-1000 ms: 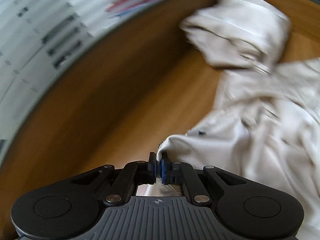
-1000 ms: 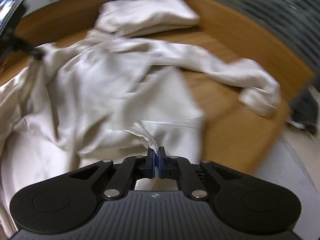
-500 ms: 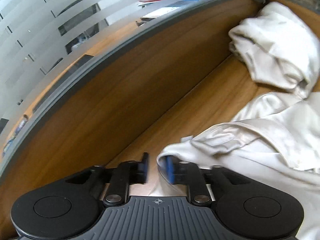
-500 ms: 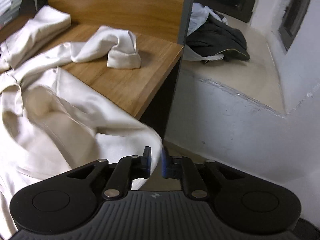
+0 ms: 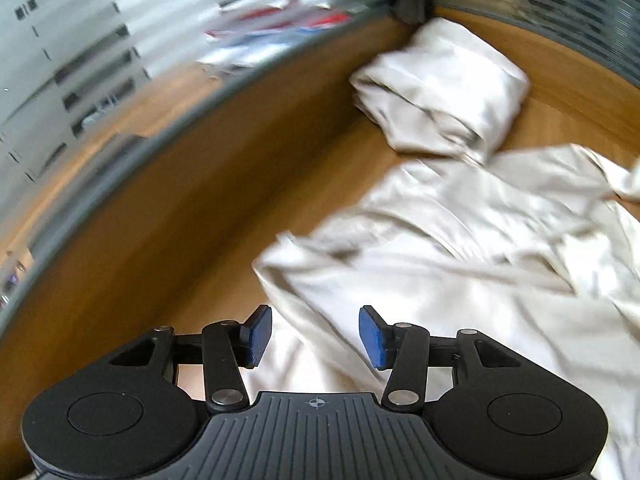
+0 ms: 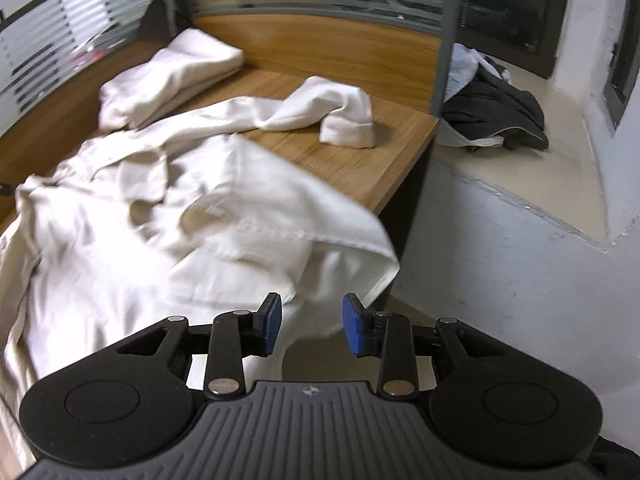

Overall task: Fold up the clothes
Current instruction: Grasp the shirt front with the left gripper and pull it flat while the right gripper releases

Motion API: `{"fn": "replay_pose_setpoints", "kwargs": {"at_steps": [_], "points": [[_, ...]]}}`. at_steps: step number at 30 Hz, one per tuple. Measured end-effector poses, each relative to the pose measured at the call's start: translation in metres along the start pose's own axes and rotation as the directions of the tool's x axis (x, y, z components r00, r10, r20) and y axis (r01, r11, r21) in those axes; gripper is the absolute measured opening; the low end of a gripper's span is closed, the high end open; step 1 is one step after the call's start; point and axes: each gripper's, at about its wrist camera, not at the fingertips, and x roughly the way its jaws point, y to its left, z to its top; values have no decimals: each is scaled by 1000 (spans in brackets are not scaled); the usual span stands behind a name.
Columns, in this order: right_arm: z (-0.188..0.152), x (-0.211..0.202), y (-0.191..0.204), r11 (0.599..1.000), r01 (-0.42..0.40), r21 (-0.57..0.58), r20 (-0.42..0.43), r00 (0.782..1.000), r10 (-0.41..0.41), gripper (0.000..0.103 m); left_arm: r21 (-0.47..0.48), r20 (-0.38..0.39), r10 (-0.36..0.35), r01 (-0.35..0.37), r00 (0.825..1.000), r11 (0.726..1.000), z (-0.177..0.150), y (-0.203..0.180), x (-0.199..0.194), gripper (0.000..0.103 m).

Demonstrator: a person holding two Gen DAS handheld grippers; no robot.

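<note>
While both hand-held grippers [image 5: 315, 336] [image 6: 311, 324] just released, cream shirt [image 6: 168, 208] sprawled on desk [image 6: 360, 152], folded garment [image 5: 440, 88] behind

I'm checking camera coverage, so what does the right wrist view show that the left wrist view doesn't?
Only the right wrist view shows the desk's open end, the shirt's cuffed sleeve, its hem hanging over the edge, and dark clothes on the ledge beyond. Only the left wrist view shows the striped glass partition up close. Both show the crumpled cream shirt and the folded cream garment in the desk's corner. The left gripper and right gripper have just been opening, gripping nothing.
</note>
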Motion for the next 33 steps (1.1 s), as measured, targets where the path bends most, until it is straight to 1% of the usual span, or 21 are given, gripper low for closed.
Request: {"fn": "replay_pose_setpoints", "kwargs": {"at_steps": [7, 10, 12, 15, 17, 20, 21, 23, 24, 26, 28, 31, 33], "points": [[-39, -29, 22, 995, -94, -23, -6, 996, 93, 38, 53, -56, -69, 72, 996, 996, -43, -35, -4, 51], [-57, -39, 36, 987, -149, -59, -21, 989, 148, 38, 88, -87, -64, 71, 994, 994, -59, -48, 0, 51], [-70, -43, 48, 976, -201, -83, -37, 979, 198, 38, 100, -100, -62, 72, 993, 992, -68, -53, 1, 51], [-89, -51, 68, 952, -280, -120, -65, 960, 274, 38, 104, -102, -66, 77, 993, 992, -76, -58, 2, 51], [-101, -56, 83, 929, -342, -141, -87, 939, 333, 38, 110, -96, -62, 72, 993, 991, -81, -60, 4, 49], [-120, -63, 110, 886, -428, -181, -134, 903, 408, 38, 110, -99, -76, 87, 992, 990, -84, -62, 7, 41], [-126, -65, 118, 872, -453, -188, -152, 890, 430, 38, 107, -97, -83, 93, 992, 990, -85, -62, 8, 40], [-138, -68, 135, 840, -503, -205, -193, 862, 469, 38, 99, -92, -94, 104, 991, 990, -86, -61, 7, 30], [-145, -71, 145, 825, -521, -217, -210, 851, 482, 38, 94, -90, -101, 110, 991, 989, -87, -61, 6, 28], [-158, -73, 162, 807, -541, -237, -244, 837, 489, 38, 87, -82, -98, 105, 992, 991, -89, -59, 5, 15], [-169, -75, 173, 804, -544, -240, -268, 833, 484, 38, 72, -75, -100, 106, 992, 992, -90, -55, 2, 10], [-181, -82, 181, 797, -562, -220, -279, 819, 501, 38, 43, -53, -110, 113, 992, 993, -88, -46, -7, 7], [-184, -89, 181, 793, -579, -189, -263, 808, 527, 38, 26, -35, -120, 121, 992, 992, -86, -39, -14, 7]]}}
